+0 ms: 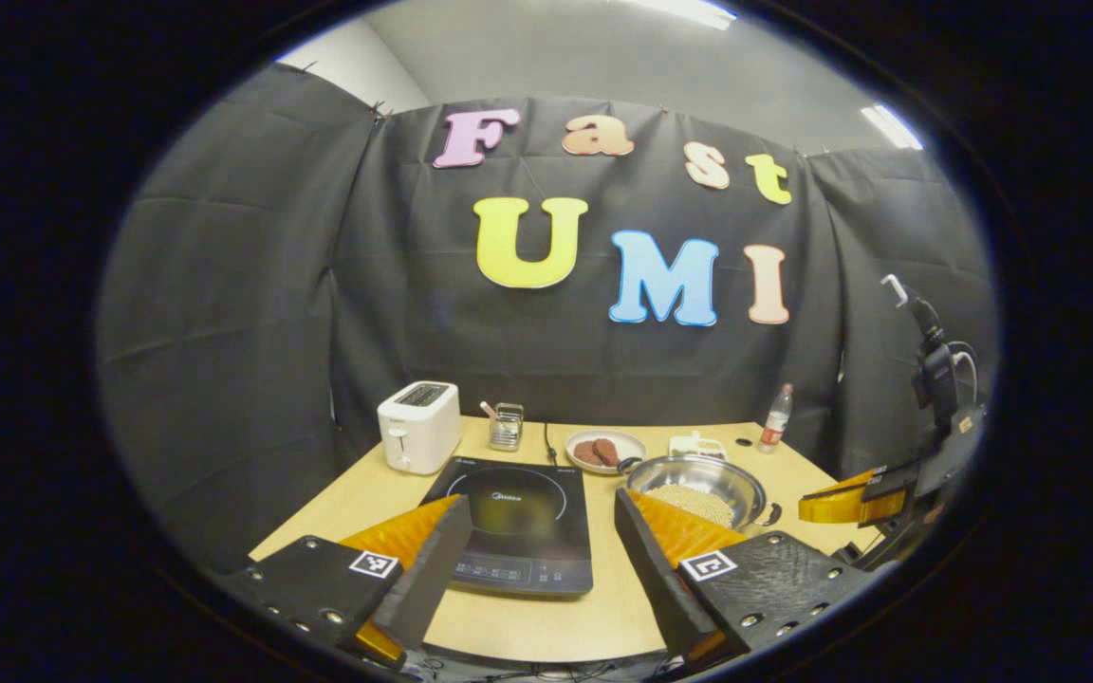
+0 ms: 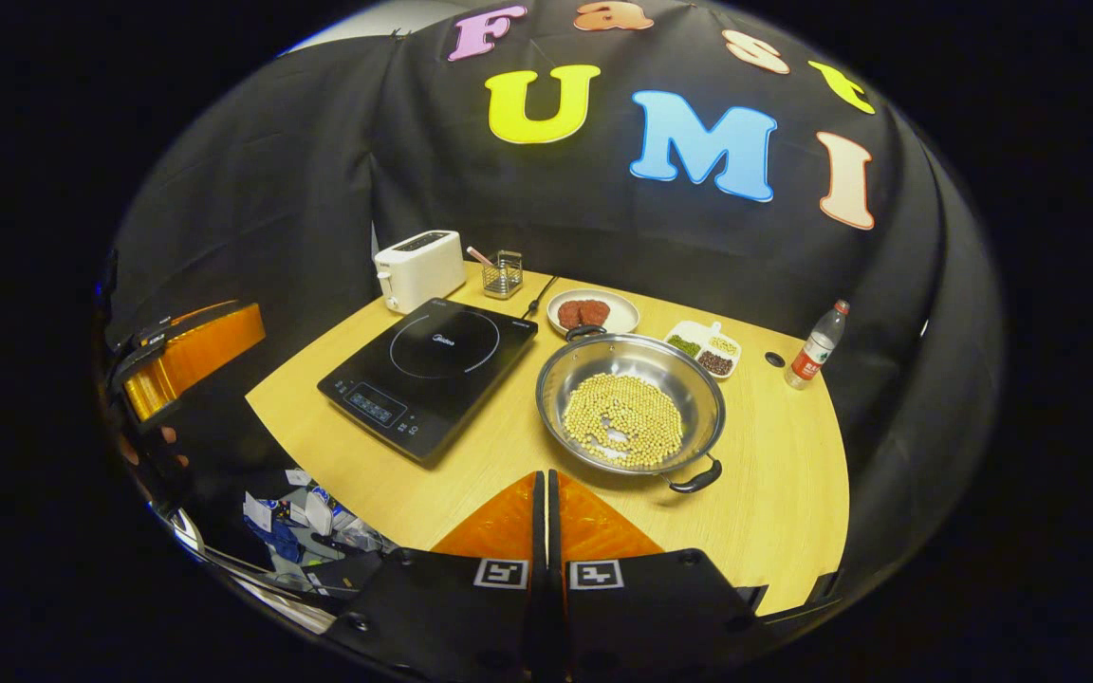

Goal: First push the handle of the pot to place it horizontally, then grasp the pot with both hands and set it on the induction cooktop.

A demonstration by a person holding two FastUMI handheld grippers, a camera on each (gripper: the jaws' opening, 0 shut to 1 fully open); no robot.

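Pot (image 2: 632,400) is sitting on the worktop (image 2: 774,493) just right of the cooktop (image 2: 431,365), half full of pale beans. Its handles are lying on a diagonal: one (image 2: 695,477) at the near rim, the other on the far rim beside the plate (image 2: 594,311). Right tongs (image 2: 546,512) are pressed together, hovering short of the pot's near rim, nothing pinched. That suits a push. Judgement: go at the near handle with the closed tips, low and sideways, swinging it until both handles are lining up level. Push slowly so beans aren't jumping out. Left tongs (image 1: 542,545) are spread wide, hanging over the cooktop's near edge, empty, ready for the two-handed lift.
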